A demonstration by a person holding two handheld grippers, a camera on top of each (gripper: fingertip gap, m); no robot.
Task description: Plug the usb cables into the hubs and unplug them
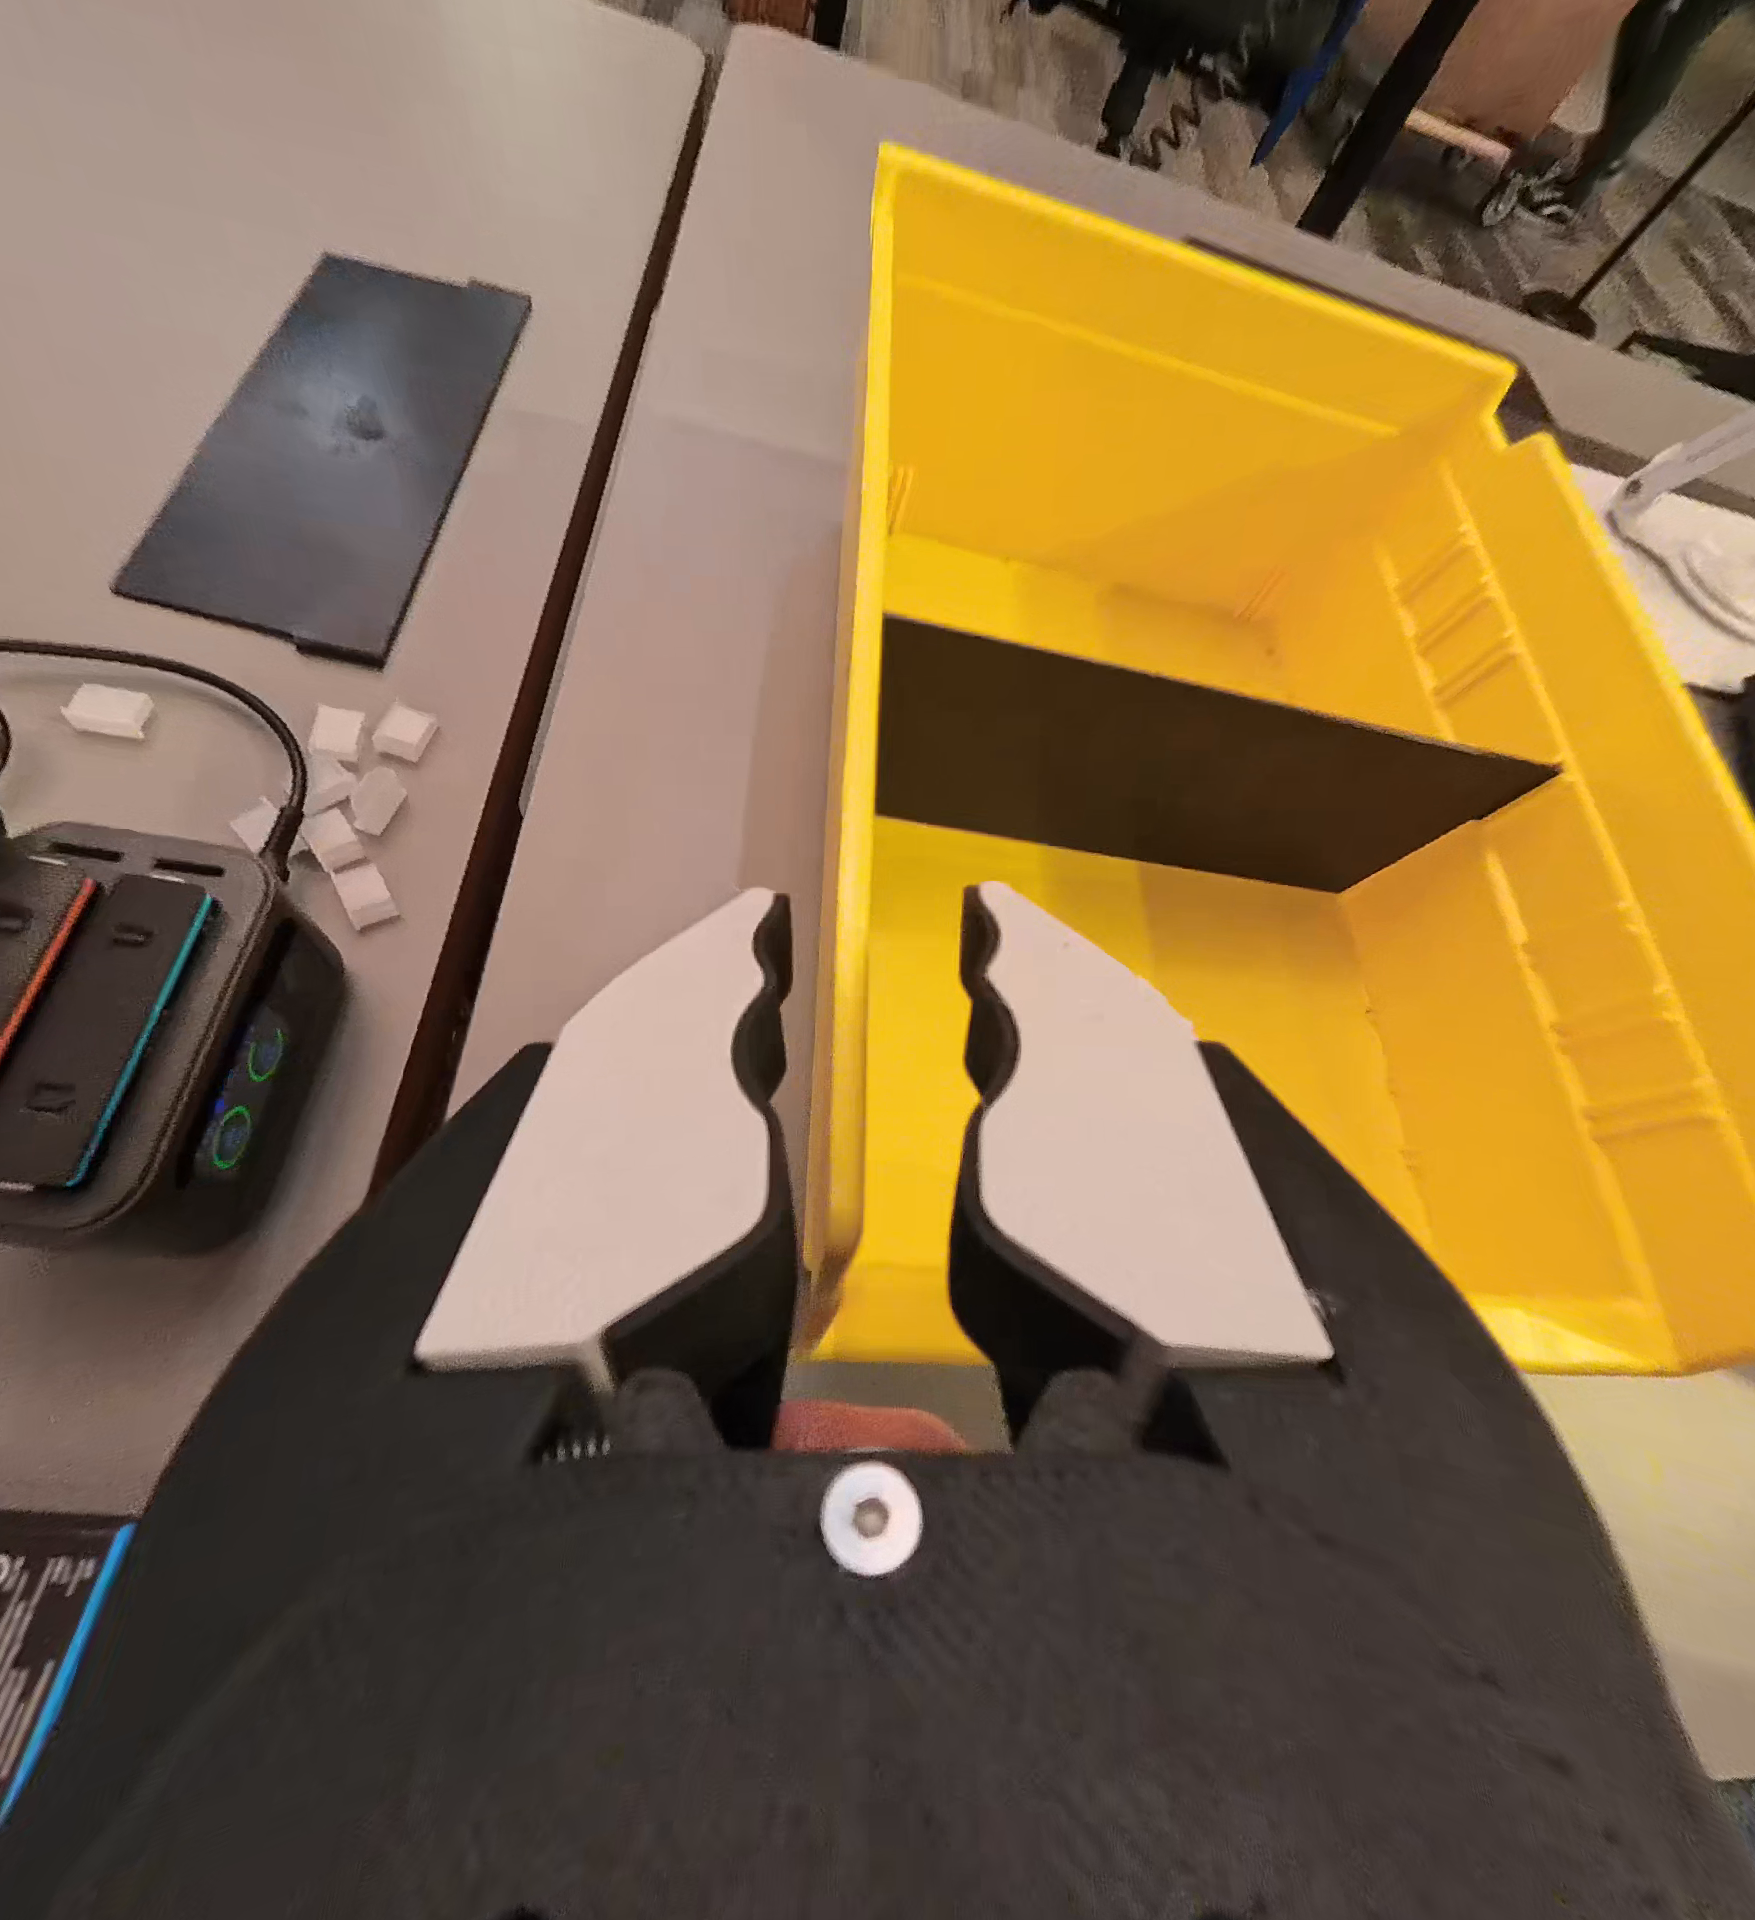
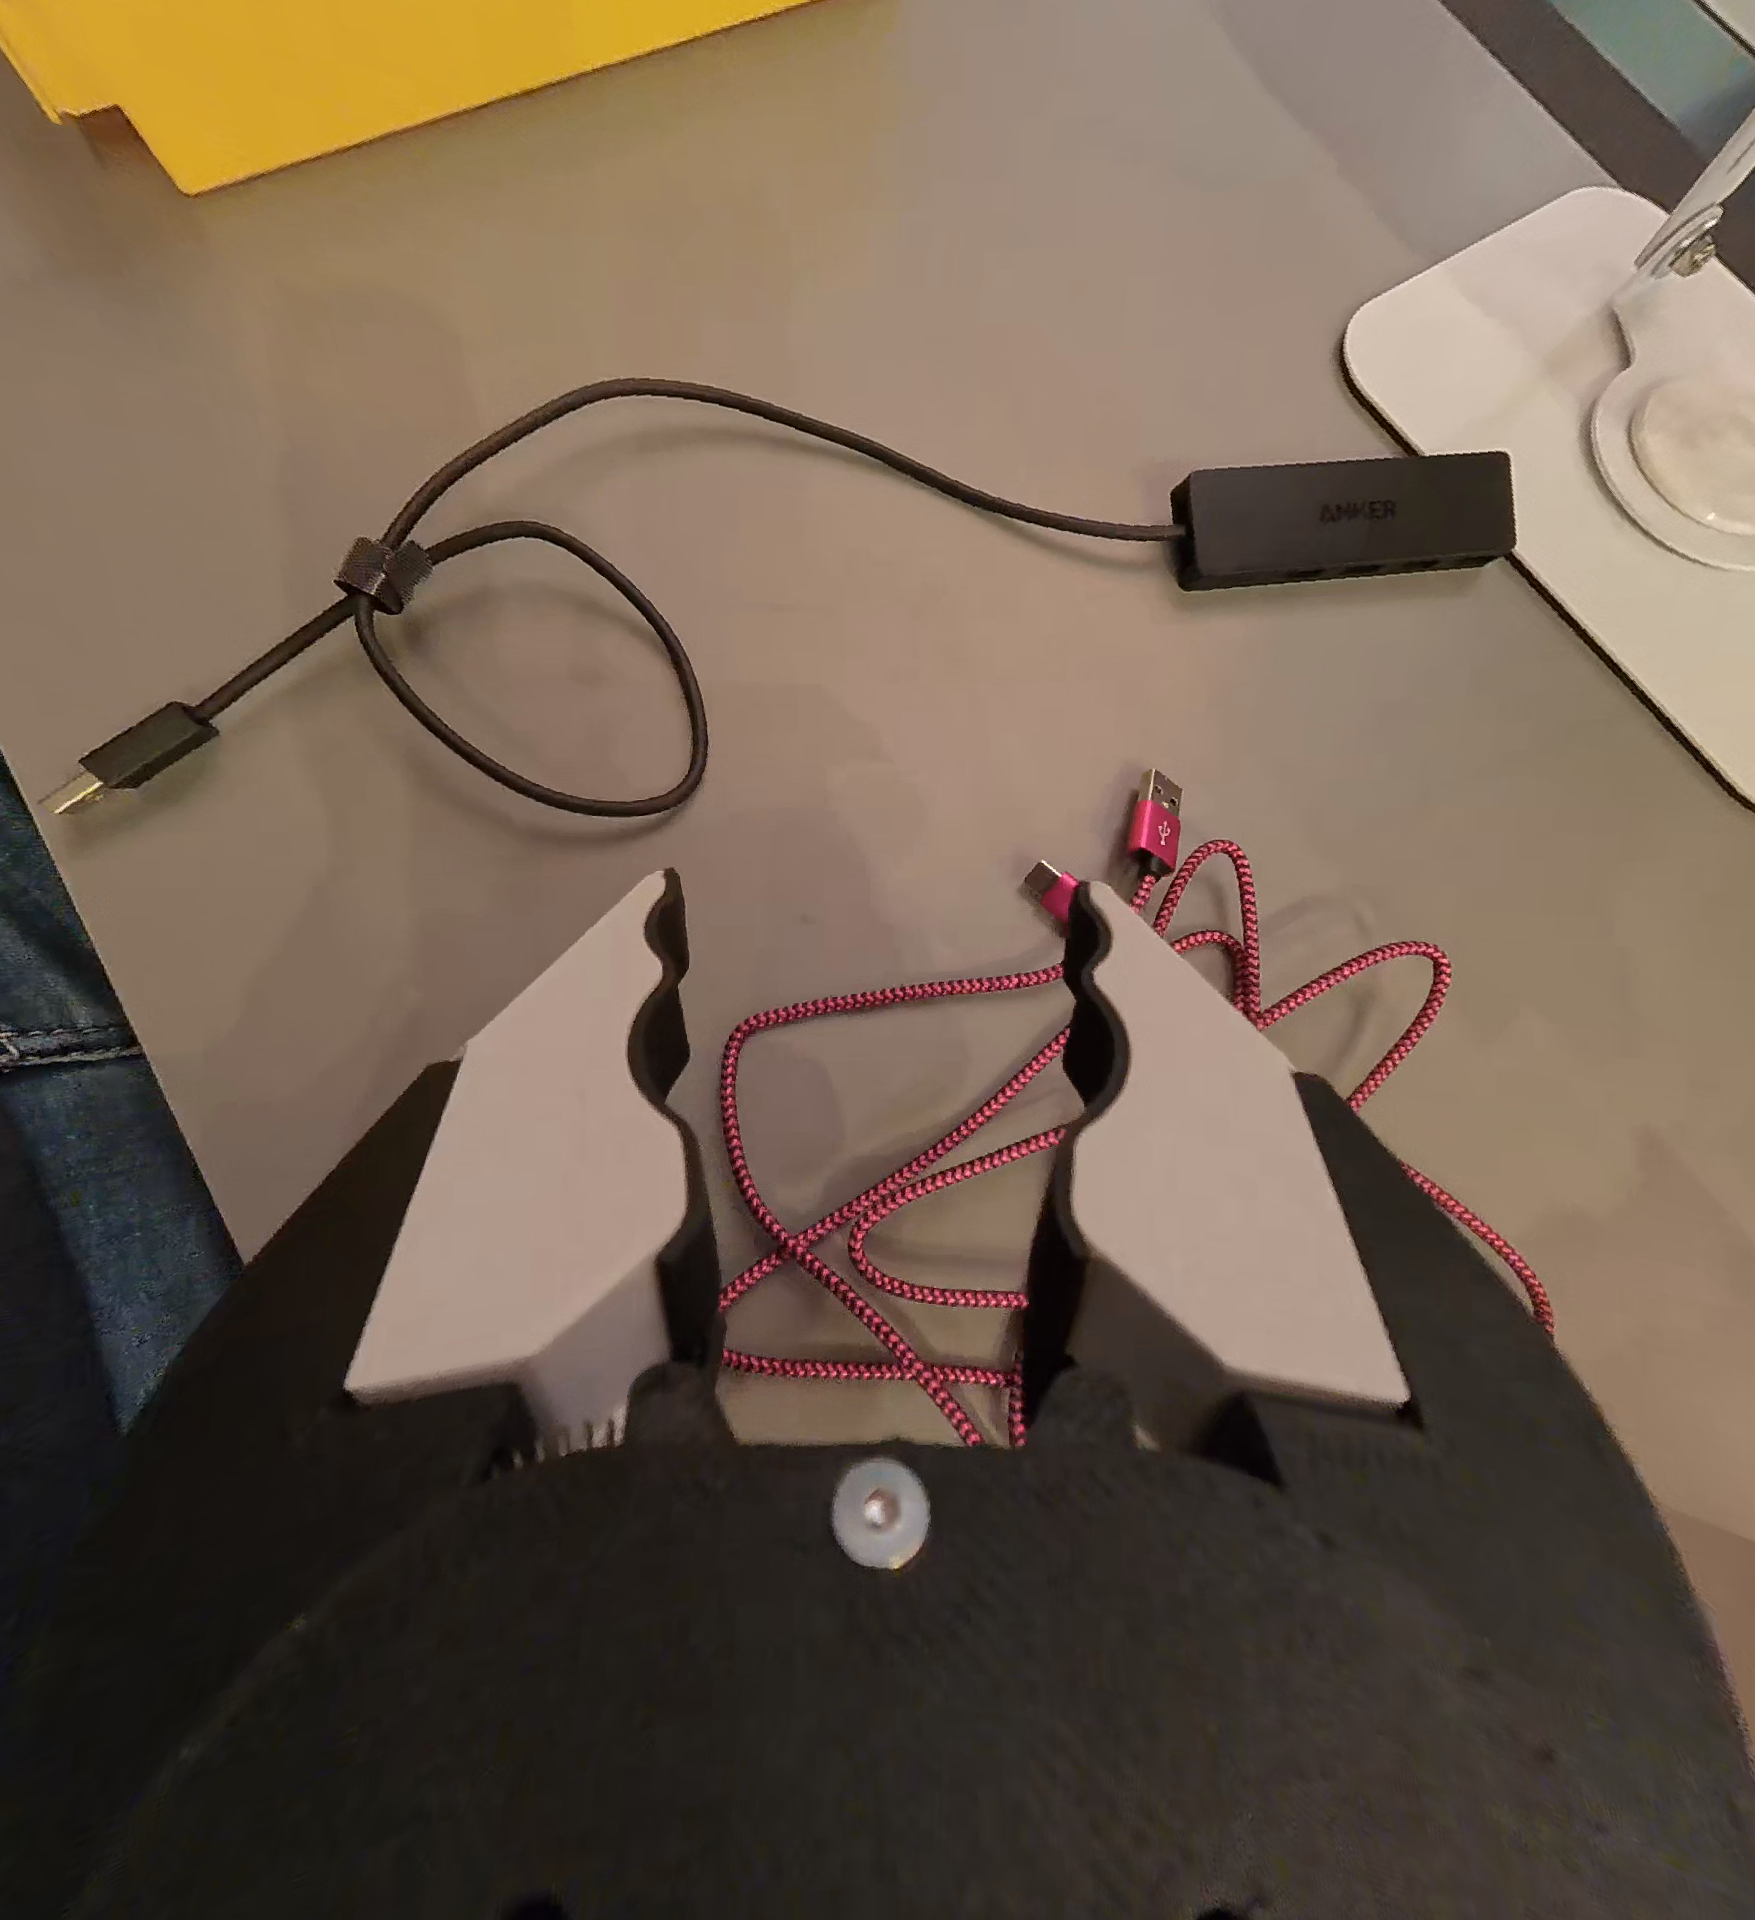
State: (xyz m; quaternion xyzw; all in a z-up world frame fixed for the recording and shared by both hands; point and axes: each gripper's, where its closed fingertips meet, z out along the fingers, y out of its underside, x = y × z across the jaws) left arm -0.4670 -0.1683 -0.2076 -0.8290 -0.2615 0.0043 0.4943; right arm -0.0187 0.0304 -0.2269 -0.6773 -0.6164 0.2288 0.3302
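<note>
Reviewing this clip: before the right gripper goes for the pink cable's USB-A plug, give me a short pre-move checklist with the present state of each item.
1. Right gripper open and empty: ok.
2. Left gripper open and empty, over the yellow bin edge: ok.
3. Pink cable's USB-A plug exposed on the table, nothing on it: ok.
4. Black hub free of plugged cables: cannot tell, ports too dark.
5. Hub's own black cable clear of the pink plug: ok, it loops apart from it.
6. Pink cable untangled: not ok, its loops cross under the gripper.
</note>
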